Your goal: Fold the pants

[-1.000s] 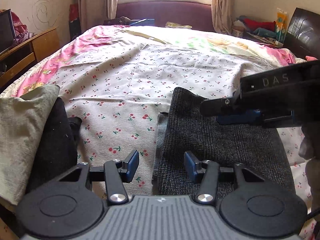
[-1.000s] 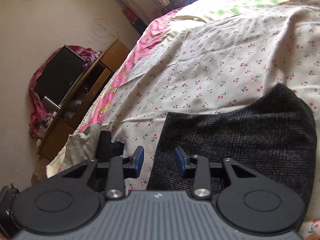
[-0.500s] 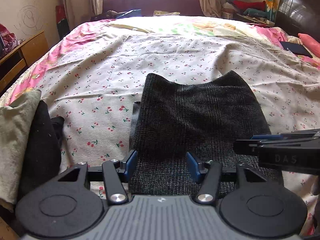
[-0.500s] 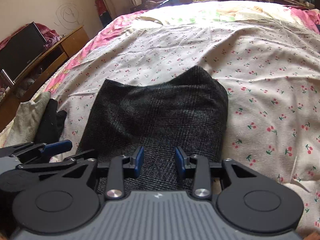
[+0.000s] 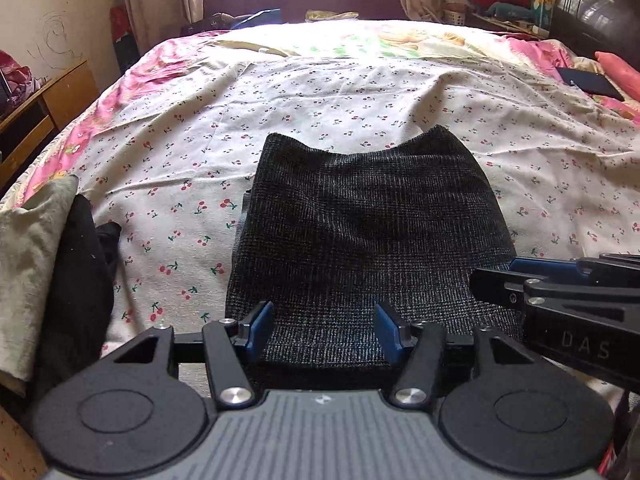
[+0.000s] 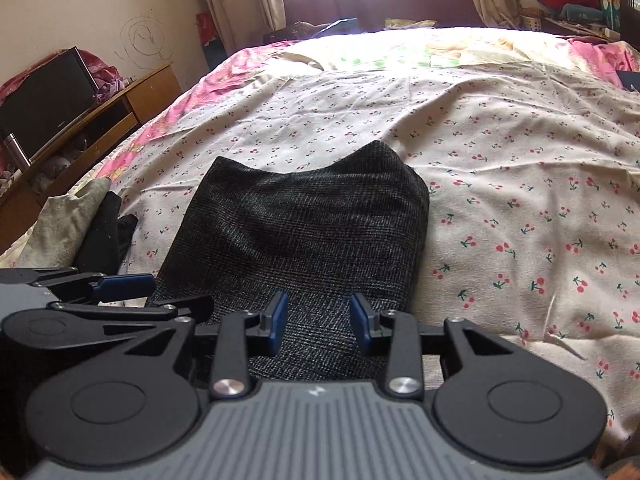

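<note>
The dark grey checked pants (image 5: 368, 236) lie folded into a compact rectangle on the cherry-print bedsheet (image 5: 320, 92), near the bed's front edge; they also show in the right wrist view (image 6: 304, 232). My left gripper (image 5: 323, 330) is open and empty, just above the pants' near edge. My right gripper (image 6: 318, 322) is open and empty over the same near edge, further right. The right gripper shows side-on in the left wrist view (image 5: 560, 292), and the left gripper shows side-on in the right wrist view (image 6: 104, 288).
A beige and black pile of clothes (image 5: 44, 264) lies at the bed's left front corner. A wooden cabinet (image 6: 120, 108) with a black TV (image 6: 44, 100) stands left of the bed. A dark phone or tablet (image 5: 590, 84) lies at the far right.
Both grippers have swung to face straight down the bed and drawn back to the pants' near edge. The right gripper has left the top of the pants. The pants lie still.
</note>
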`<state>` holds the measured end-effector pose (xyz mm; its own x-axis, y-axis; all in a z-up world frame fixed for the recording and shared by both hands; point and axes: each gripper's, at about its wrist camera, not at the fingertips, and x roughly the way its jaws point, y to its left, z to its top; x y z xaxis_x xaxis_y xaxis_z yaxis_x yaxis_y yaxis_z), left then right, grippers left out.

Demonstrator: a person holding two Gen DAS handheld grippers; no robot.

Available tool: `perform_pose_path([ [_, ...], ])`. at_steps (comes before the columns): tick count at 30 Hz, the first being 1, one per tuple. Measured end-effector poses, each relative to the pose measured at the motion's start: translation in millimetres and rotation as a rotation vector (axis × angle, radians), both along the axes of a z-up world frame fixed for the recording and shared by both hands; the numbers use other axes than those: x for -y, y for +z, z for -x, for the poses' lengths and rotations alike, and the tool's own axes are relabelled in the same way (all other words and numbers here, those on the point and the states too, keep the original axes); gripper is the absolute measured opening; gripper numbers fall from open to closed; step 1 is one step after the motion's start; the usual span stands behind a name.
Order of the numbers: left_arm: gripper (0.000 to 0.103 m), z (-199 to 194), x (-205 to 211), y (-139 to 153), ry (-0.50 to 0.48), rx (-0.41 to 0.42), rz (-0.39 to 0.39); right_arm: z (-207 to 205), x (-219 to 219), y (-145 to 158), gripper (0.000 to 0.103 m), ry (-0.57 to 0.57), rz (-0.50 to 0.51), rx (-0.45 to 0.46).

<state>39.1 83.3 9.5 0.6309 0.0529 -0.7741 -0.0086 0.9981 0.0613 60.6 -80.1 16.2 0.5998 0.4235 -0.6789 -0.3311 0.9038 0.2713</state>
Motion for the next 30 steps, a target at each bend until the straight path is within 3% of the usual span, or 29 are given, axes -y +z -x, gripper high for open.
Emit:
perform_pose_path([
  [6,0.069,-7,8,-12,-0.016,-0.009,0.022,-6,6,-16,0.036,-0.008,0.040,-0.032],
  [13,0.072,-18,3,-22,0.015,-0.054,0.056,0,0,-18,0.038,-0.002,0.086,-0.004],
  [30,0.073,-11,-11,-13,0.011,-0.029,0.060,-4,4,-20,0.041,-0.014,0.085,-0.010],
])
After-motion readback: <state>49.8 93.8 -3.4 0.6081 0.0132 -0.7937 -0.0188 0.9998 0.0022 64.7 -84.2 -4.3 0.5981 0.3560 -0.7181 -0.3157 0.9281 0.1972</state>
